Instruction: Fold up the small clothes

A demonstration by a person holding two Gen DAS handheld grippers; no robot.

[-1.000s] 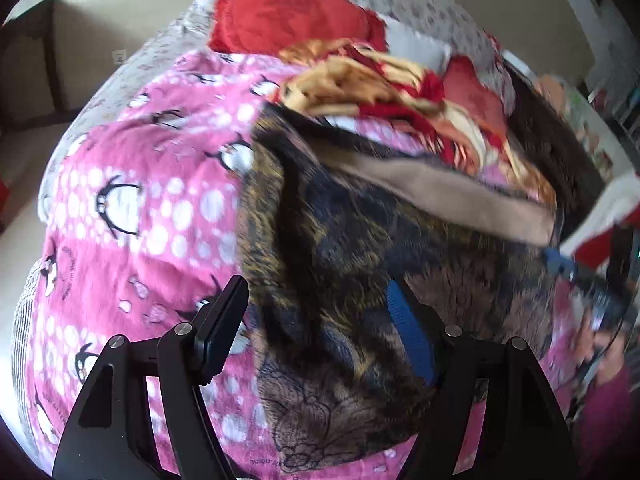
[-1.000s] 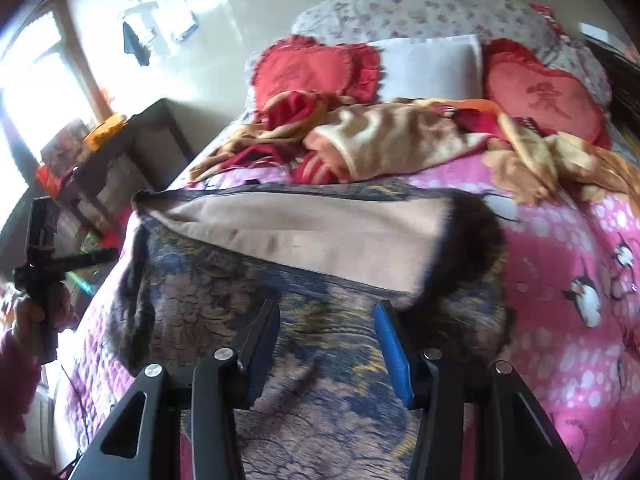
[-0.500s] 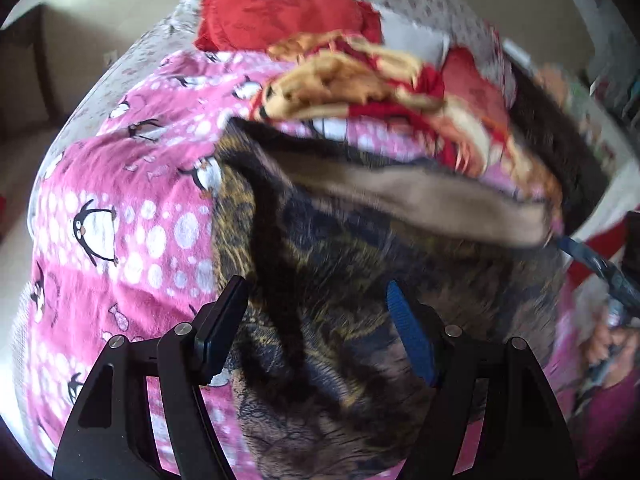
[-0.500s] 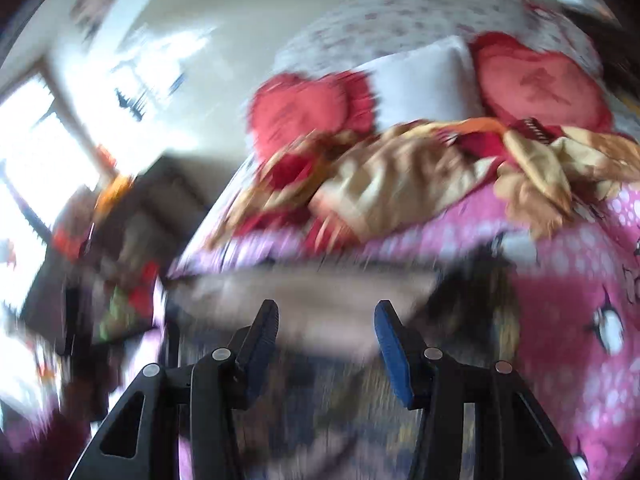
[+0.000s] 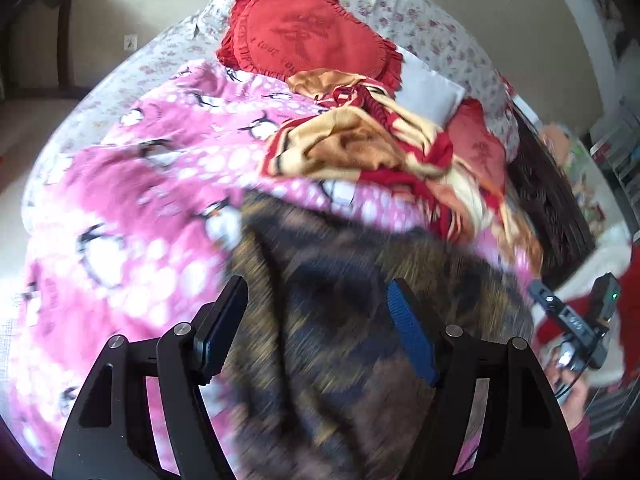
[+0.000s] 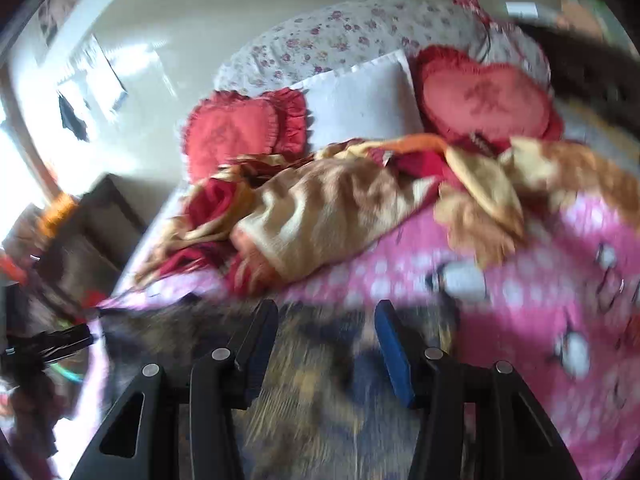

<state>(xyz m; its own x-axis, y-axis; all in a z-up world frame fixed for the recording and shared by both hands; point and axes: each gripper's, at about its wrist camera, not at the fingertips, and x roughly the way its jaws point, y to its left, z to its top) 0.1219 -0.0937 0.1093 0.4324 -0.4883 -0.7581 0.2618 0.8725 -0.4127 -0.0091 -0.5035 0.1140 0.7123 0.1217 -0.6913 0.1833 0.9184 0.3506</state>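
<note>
A dark garment (image 5: 360, 280) with a brown, navy and gold pattern lies spread on the pink penguin blanket (image 5: 132, 208). It fills the lower middle of both views and is blurred by motion. My left gripper (image 5: 317, 284) hovers over its near part, open, nothing between its blue pads. My right gripper (image 6: 325, 306) stands open above the garment's (image 6: 320, 360) far edge, also with nothing between the pads. A hand carries the right gripper's body (image 5: 572, 320) at the right edge of the left wrist view. The left gripper's dark body (image 6: 48, 344) shows at the left edge of the right wrist view.
A crumpled tan and red blanket (image 6: 328, 208) lies beyond the garment. Behind it are two red heart cushions (image 6: 484, 100), a white pillow (image 6: 360, 100) and floral bedding (image 6: 340, 36). A dark cabinet (image 6: 88, 232) stands left of the bed.
Both views have swung toward the head of the bed, so the garment sits lower in frame. Its tan turned-over band no longer shows. Both pairs of jaws stand as wide as before.
</note>
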